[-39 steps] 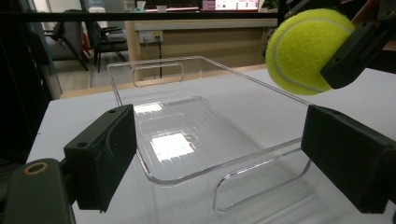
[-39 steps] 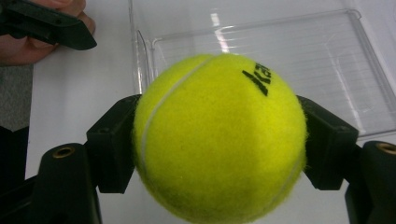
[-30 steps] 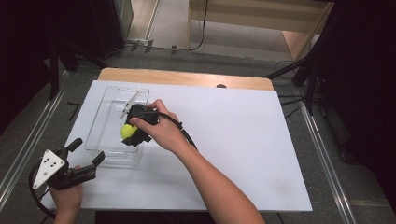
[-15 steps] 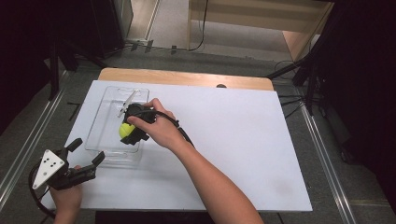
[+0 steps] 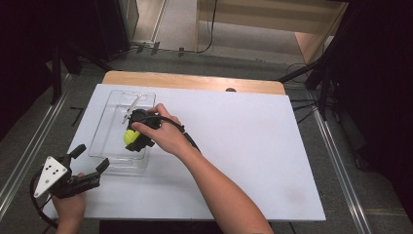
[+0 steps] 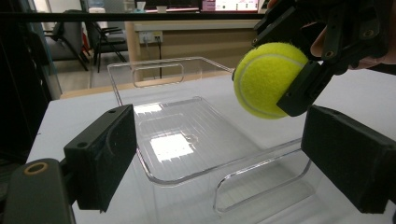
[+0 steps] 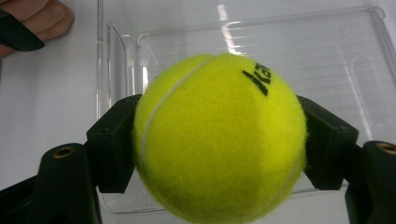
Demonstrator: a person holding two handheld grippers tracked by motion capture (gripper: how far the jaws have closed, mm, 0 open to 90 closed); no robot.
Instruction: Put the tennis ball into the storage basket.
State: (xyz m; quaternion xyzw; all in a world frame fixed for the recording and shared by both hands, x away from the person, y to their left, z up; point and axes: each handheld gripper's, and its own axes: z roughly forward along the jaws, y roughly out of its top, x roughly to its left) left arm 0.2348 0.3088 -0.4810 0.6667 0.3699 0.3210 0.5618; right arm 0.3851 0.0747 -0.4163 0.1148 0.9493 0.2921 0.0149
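On the white bench [image 5: 234, 146], near its left edge: clear ribbed plastic tray [image 5: 109, 131]. Right gripper [image 5: 139, 132] pinches a fuzzy yellow tennis ball [image 5: 130, 137] above it. Left gripper [image 5: 87, 158] spread, empty, front-left corner. Grey floor around.

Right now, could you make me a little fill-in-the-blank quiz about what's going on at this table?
1. The right gripper is shut on a yellow tennis ____.
2. The ball is held above a clear plastic ____.
3. The left gripper, near the tray, has its jaws ____.
4. The tray has ____ lying in it.

Missing words: ball; tray; open; nothing
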